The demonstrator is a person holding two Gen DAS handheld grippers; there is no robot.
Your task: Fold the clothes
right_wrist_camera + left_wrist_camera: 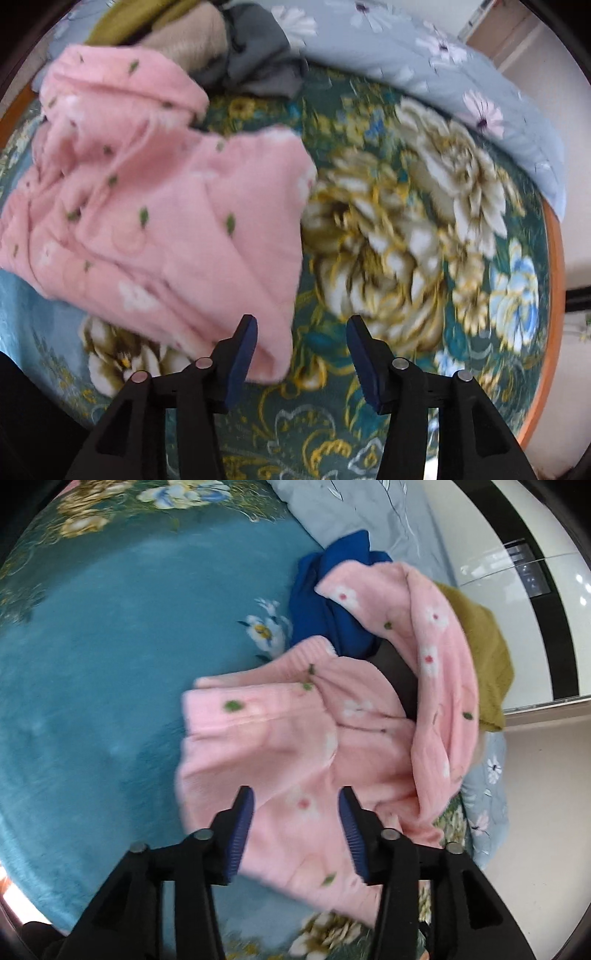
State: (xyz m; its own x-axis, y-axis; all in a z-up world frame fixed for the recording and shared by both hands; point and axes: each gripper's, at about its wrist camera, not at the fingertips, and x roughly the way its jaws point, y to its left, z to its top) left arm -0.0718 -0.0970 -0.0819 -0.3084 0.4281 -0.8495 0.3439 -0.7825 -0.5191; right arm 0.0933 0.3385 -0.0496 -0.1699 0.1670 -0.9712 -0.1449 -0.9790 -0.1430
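A pink fleece garment [295,746] with white flowers and green leaves lies crumpled on the teal floral blanket [92,664]. One part of it drapes up over a pile of other clothes. My left gripper [297,801] is open, just above the garment's near part. In the right wrist view the same pink garment [166,206] lies at the left. My right gripper [301,328] is open, its left finger [243,350] over the garment's near corner, its right finger over bare blanket [406,240].
A blue garment [325,605] and a mustard knit [487,657] lie behind the pink one. A beige and a grey garment [258,55] lie at the back. A grey floral quilt [443,55] borders the blanket. The bed's orange edge [554,258] is at right.
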